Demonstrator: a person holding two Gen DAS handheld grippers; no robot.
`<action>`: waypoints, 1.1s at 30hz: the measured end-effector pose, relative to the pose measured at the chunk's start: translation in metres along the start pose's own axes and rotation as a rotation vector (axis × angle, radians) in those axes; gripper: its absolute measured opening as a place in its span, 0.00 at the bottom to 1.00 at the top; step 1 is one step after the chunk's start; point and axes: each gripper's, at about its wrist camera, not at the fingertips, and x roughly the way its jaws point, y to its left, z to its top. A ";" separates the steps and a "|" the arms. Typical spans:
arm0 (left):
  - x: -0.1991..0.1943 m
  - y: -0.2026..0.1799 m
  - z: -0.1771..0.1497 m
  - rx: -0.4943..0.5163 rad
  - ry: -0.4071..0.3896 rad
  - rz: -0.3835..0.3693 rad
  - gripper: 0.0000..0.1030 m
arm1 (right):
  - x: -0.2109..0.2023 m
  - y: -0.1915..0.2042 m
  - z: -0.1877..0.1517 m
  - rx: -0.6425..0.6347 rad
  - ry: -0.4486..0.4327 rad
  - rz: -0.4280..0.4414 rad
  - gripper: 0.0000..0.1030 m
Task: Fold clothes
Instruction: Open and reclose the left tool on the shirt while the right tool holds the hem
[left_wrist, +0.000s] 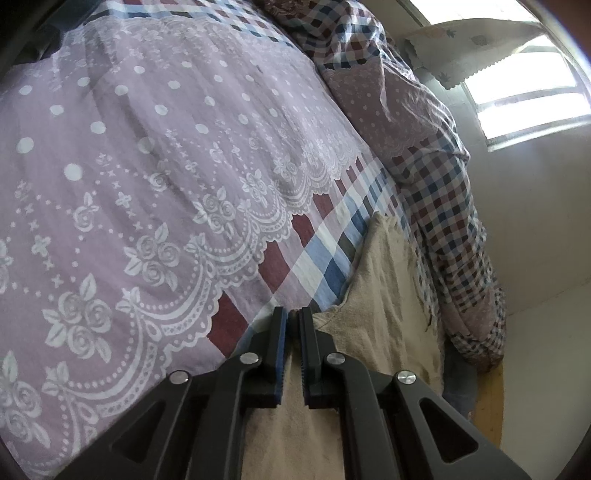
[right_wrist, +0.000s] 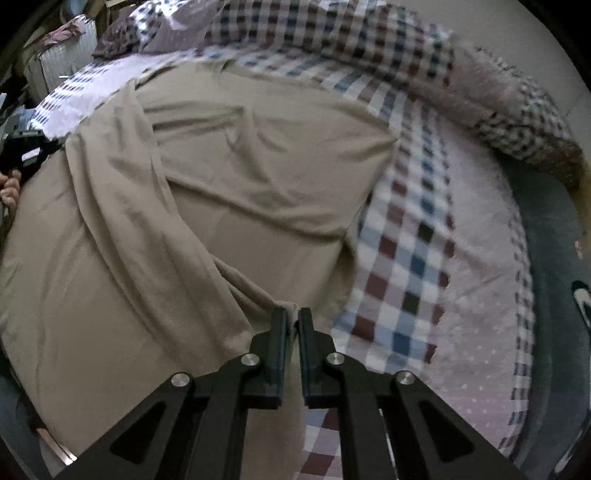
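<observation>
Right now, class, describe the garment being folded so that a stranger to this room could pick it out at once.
Start with the bed, covered by a lilac, lace-printed bedspread with a checked border. On it lies the beige garment, spread wide and creased, with the right gripper and the left gripper each shut on an edge. It is the only plain, unpatterned cloth there.

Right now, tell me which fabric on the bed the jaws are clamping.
The plain beige garment, the only unpatterned cloth; both grippers pinch its edge, not the checked bedsheet or lace-print quilt.
</observation>
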 end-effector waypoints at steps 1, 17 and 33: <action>-0.004 0.000 0.002 -0.004 -0.005 -0.011 0.07 | -0.003 0.001 0.002 0.000 -0.008 -0.009 0.05; 0.014 -0.031 -0.001 0.048 0.230 -0.154 0.60 | -0.028 0.001 0.033 0.008 -0.082 -0.059 0.04; 0.022 -0.018 0.003 -0.073 0.173 -0.177 0.17 | -0.082 0.010 0.094 -0.043 -0.167 -0.080 0.03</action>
